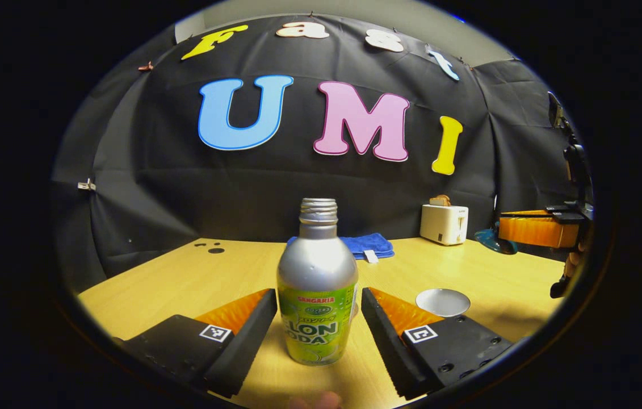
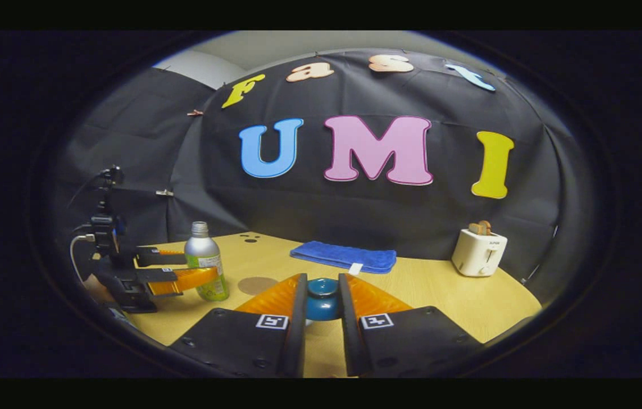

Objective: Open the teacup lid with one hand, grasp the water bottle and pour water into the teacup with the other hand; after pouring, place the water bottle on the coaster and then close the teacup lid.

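Observation:
A silver bottle with a green label and no cap stands upright on the wooden table. My left gripper is open, with a finger close on each side of the bottle. A round coaster lies flat to the bottle's right. Far right, the right gripper holds a teal lid above the table. In the right gripper view, my right gripper is shut on the teal lid's knob. The bottle stands at the left, with the left gripper around it and the coaster beside it.
A folded blue cloth lies at the back of the table by the black wall. A white toaster with bread in it stands at the back right. Small black dots mark the back left corner.

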The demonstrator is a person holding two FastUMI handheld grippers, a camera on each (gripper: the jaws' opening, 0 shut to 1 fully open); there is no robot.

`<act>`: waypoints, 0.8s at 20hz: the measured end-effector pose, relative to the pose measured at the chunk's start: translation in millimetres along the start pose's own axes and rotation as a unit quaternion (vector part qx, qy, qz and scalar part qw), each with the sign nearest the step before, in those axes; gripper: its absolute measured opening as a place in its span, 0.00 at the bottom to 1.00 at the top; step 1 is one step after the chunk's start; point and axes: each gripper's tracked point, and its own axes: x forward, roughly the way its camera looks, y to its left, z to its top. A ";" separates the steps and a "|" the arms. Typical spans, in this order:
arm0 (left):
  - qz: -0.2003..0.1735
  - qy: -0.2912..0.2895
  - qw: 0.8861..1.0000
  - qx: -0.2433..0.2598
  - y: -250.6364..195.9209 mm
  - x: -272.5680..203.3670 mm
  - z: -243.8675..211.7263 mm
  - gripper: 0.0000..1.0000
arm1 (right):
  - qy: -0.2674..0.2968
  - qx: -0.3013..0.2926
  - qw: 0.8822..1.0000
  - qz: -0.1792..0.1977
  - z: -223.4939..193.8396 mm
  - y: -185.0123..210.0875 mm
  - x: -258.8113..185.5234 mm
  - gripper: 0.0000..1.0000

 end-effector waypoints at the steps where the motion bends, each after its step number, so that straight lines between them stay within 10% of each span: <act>1: 0.003 0.003 1.000 0.001 0.6 3.8 -1.3 0.95 | 0.000 -0.001 1.000 -0.002 0.7 -2.2 -1.2 0.31; 9: 0.022 -0.012 0.994 0.109 0.2 7.0 9.3 0.82 | -0.007 -0.002 1.000 -0.013 9.5 -16.3 -8.4 0.31; 16: 0.066 -0.006 0.923 0.379 13.3 10.7 26.7 0.82 | -0.009 -0.002 0.999 -0.053 12.6 -55.7 -18.2 0.31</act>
